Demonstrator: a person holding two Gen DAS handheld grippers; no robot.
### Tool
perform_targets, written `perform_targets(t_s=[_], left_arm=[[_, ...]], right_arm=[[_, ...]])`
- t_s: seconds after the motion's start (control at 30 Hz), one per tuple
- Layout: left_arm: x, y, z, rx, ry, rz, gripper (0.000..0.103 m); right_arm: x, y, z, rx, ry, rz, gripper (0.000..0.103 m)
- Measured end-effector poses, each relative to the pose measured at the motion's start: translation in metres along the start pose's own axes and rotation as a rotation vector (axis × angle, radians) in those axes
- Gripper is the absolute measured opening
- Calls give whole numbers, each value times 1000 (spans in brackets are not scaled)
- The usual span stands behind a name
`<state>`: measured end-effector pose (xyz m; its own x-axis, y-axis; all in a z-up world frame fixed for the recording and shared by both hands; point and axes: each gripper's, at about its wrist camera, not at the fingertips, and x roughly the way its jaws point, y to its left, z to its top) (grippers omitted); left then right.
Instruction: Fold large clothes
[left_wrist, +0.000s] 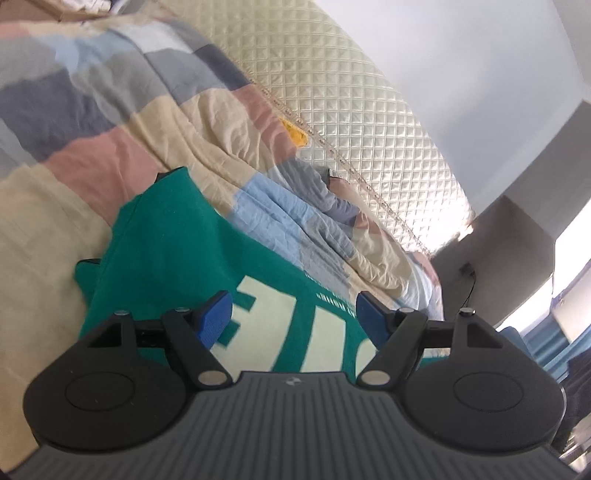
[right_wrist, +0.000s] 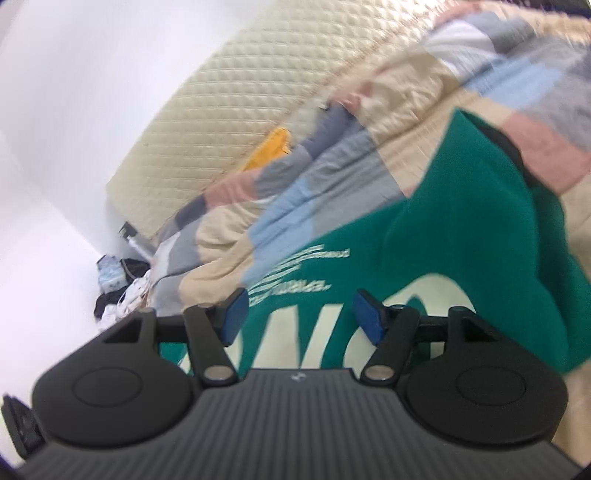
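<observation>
A green sweatshirt (left_wrist: 173, 251) with large cream letters lies spread on the bed; it also shows in the right wrist view (right_wrist: 461, 229), with small cream print lines near its edge. My left gripper (left_wrist: 293, 317) is open and empty, its blue pads (left_wrist: 214, 317) wide apart just above the lettering. My right gripper (right_wrist: 297, 317) is open and empty too, blue pads (right_wrist: 234, 314) apart over the sweatshirt's printed part. A dark inner lining shows at the garment's far end (right_wrist: 506, 144). Both views are tilted and a little blurred.
The sweatshirt rests on a patchwork quilt (left_wrist: 92, 110) in pink, beige, blue and grey. A cream quilted headboard (left_wrist: 351, 110) stands behind it. A yellow item (left_wrist: 297, 136) lies by the headboard. Clutter sits on the floor by the wall (right_wrist: 114, 288).
</observation>
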<state>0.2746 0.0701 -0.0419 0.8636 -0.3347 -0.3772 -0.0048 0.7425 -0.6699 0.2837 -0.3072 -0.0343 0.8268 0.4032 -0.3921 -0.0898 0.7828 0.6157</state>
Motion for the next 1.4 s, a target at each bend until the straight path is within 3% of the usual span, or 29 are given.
perform_targets(t_s=[0.17, 0.37, 0.73, 0.93, 1.17, 1.3, 1.4], left_arm=[[-18, -25, -18, 160, 13, 79, 78], [-21, -37, -36, 314, 35, 183, 78], [20, -30, -56, 442, 137, 296, 78], [35, -25, -67, 466, 190, 324, 79], [33, -29, -70, 485, 173, 337, 81], [17, -31, -70, 426, 141, 318, 82], [-3, -32, -71, 322, 119, 249, 82]], right_arm=[[-29, 33, -19, -174, -21, -39, 67], [-21, 64, -49, -432, -3, -153, 66], [6, 42, -55, -399, 49, -206, 65], [19, 42, -68, -446, 67, -235, 67], [21, 43, -71, -467, 65, -247, 67], [12, 42, -63, -405, 60, -232, 67], [0, 47, -66, -381, 52, -224, 68]])
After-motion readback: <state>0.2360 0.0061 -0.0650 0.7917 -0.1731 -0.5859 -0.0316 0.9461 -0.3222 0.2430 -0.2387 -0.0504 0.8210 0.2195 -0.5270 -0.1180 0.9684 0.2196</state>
